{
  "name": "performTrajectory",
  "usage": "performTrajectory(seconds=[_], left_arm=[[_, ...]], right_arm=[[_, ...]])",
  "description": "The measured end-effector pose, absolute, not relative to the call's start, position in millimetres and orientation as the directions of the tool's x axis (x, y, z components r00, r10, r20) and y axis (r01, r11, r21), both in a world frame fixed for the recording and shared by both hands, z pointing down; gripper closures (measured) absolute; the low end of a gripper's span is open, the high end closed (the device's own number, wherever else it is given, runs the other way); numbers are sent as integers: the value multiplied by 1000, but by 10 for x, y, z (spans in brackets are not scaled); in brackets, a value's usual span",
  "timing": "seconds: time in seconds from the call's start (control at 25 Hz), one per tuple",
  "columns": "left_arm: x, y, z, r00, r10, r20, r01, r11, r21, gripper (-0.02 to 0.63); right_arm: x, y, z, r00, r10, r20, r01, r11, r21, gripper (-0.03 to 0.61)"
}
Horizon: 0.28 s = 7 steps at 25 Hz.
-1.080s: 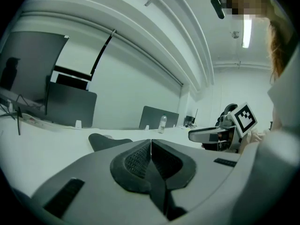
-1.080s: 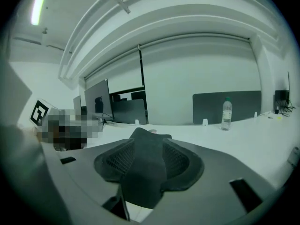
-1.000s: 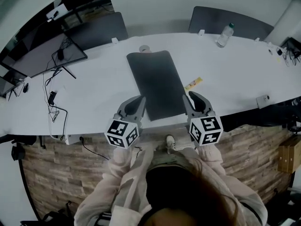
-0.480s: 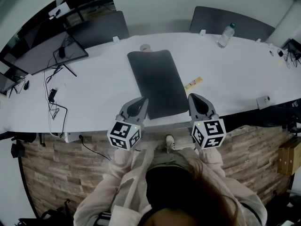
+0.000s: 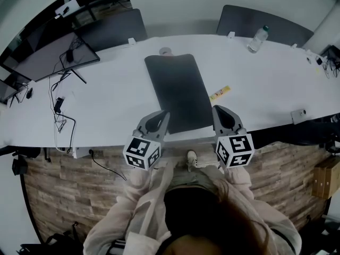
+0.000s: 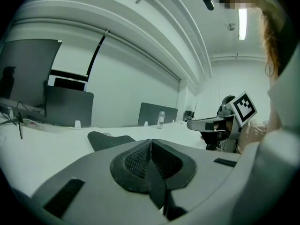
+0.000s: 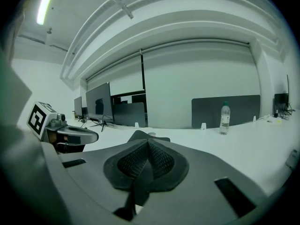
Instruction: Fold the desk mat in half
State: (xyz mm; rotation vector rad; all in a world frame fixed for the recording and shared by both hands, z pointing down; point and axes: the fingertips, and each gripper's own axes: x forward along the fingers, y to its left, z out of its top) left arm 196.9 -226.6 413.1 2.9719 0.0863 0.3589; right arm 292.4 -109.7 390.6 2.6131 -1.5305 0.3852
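On the white worktop [image 5: 117, 100]: one dark desk mat [image 5: 178, 89], one water bottle [image 5: 256, 39], one monitor [image 5: 53, 57], one small yellow strip [image 5: 219, 94] and one small round object [image 5: 166, 51] right at the desk mat's far end. Behind, two dark divider panels [image 5: 114, 28]. In use, two hand-held grippers. Desk mat flat and unfolded in the middle of the worktop, long axis running from the near edge away toward the far side, leaning slightly left at the far end. Near short edge right at the worktop's near rim. Left hand-held gripper [image 5: 163, 117] at the near left corner, jaws pressed together with a dark strip of the desk mat pinched between the pads. Right hand-held gripper [image 5: 217, 111] at the near right corner, likewise clamped on the desk mat's edge.
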Motion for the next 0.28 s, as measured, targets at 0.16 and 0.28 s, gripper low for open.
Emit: performTrajectory(seconds=[0.16,0.28], left_arm=[[1984,-2264,4148,969,76,235,40,-987,156,584],[2009,-2259,4139,969,77,234,41,-987,156,586]], right_arm=[[2932,-1104,3923,464,-845,265,-870,-492,-46,565],[2950,-1103,3919,464,-845,267,-870,-491,-41,565]])
